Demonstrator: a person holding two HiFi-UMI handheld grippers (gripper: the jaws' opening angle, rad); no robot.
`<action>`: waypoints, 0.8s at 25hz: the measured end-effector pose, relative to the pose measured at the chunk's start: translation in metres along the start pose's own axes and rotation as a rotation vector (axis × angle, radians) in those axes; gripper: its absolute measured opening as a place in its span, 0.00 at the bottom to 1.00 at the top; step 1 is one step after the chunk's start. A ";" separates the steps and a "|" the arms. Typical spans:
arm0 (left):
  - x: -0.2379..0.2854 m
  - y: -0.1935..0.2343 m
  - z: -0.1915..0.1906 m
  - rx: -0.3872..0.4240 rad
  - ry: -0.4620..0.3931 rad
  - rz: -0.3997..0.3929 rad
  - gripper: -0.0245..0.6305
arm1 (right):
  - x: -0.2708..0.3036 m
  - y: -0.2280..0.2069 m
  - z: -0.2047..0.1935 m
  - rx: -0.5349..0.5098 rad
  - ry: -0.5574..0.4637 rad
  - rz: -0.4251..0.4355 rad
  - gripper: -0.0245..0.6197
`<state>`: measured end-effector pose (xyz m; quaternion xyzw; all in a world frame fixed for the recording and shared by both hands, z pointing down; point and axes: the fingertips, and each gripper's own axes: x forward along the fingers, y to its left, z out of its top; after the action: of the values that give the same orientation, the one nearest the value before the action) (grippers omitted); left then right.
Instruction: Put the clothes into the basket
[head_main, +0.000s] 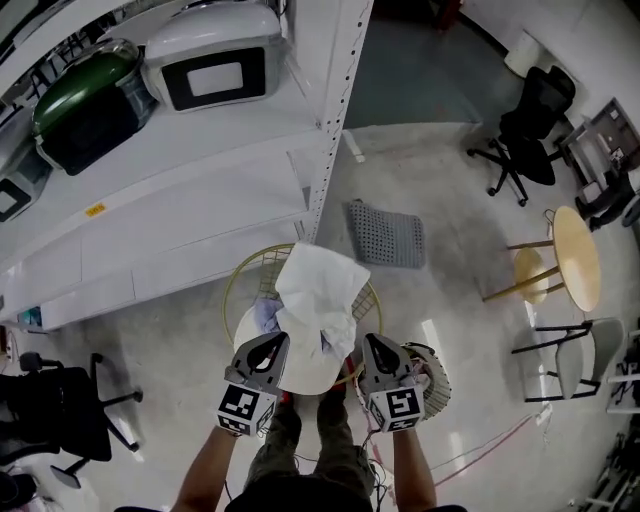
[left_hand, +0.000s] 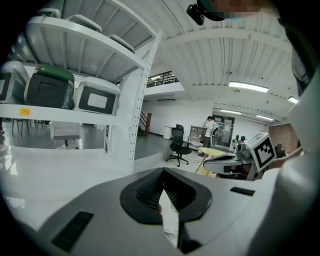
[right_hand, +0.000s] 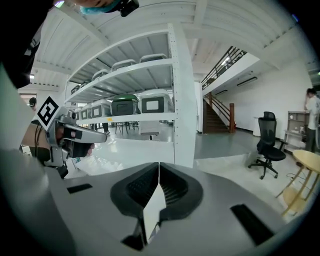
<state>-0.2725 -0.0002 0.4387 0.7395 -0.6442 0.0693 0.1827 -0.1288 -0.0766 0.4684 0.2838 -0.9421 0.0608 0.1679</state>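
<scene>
Hanging over the basket (head_main: 245, 265), a white cloth (head_main: 315, 295) is being held.
Soft and light, its edge is being pinched by left tongs (head_main: 271, 347) and right tongs (head_main: 373, 347).

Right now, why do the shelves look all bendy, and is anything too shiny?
Left gripper view: the wide lens bends the shelf rack into a curve, and the ceiling light glows bright. Right gripper view: the shelves curve too, with dark corners. Head view: sharp, the floor shows a shiny streak, and the white cloth looks washed out.
</scene>
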 end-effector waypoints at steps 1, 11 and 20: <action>0.007 0.002 -0.008 -0.009 0.010 0.015 0.04 | 0.008 -0.004 -0.006 -0.008 0.009 0.016 0.08; 0.061 0.024 -0.090 -0.081 0.101 0.126 0.04 | 0.065 -0.033 -0.085 0.015 0.110 0.116 0.08; 0.087 0.027 -0.140 -0.126 0.141 0.152 0.04 | 0.106 -0.050 -0.134 0.139 0.124 0.121 0.08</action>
<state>-0.2662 -0.0332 0.6017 0.6688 -0.6872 0.0939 0.2678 -0.1460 -0.1445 0.6324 0.2332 -0.9389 0.1533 0.2016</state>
